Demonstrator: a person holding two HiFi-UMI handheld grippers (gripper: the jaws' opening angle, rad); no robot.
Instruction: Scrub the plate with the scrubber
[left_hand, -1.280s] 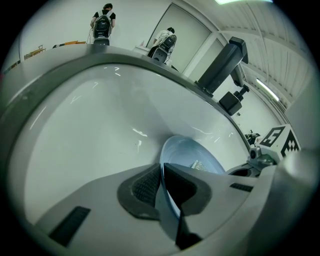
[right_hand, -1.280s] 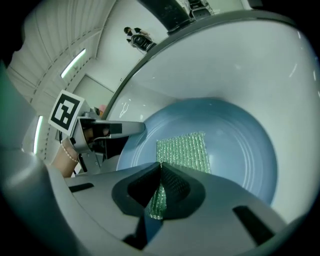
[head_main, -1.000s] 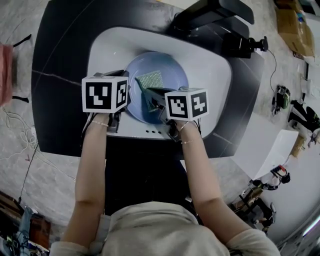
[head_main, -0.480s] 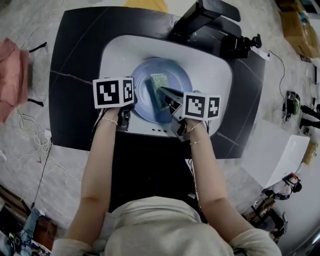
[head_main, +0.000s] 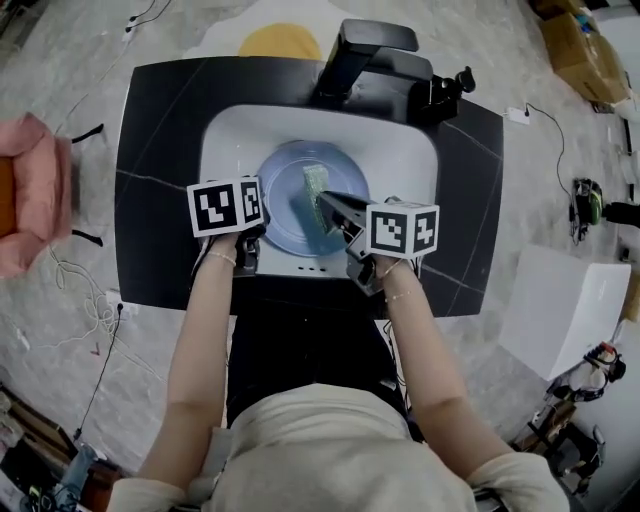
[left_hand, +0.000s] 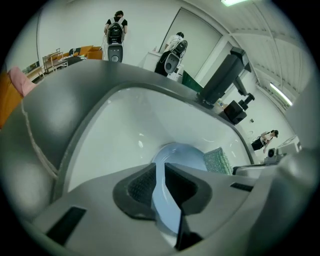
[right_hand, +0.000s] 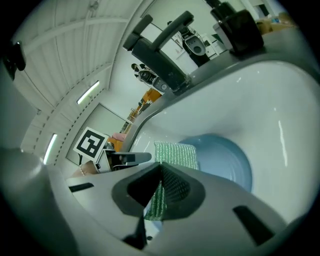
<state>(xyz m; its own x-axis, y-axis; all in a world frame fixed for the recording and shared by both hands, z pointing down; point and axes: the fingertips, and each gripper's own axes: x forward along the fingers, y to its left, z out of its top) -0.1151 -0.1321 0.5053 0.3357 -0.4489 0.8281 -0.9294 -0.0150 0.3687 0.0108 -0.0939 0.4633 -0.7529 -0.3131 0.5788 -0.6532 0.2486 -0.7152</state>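
Note:
A pale blue plate (head_main: 283, 185) lies in the white sink basin (head_main: 225, 135). My left gripper (left_hand: 159, 181) is shut on the plate's near left rim (left_hand: 165, 205); in the head view the left gripper (head_main: 250, 238) sits at the plate's left edge. My right gripper (right_hand: 159, 186) is shut on a green scrubber (right_hand: 174, 156), a flat textured pad. Seen from the head, the right gripper (head_main: 332, 213) holds the scrubber (head_main: 318, 192) over the plate's right half. The scrubber (left_hand: 216, 161) also shows beyond the plate in the left gripper view.
The basin is set in a black counter (head_main: 160, 200). A dark faucet (head_main: 358, 52) stands behind it, with a black device (head_main: 445, 92) beside it. A pink cloth (head_main: 30, 195) lies left of the counter, a white board (head_main: 560, 300) on the floor at right.
The head view has pulled back and shifted, so the sink looks smaller. My right gripper has lifted a little with the scrubber, which now stands more on edge. The left gripper stays on the rim.

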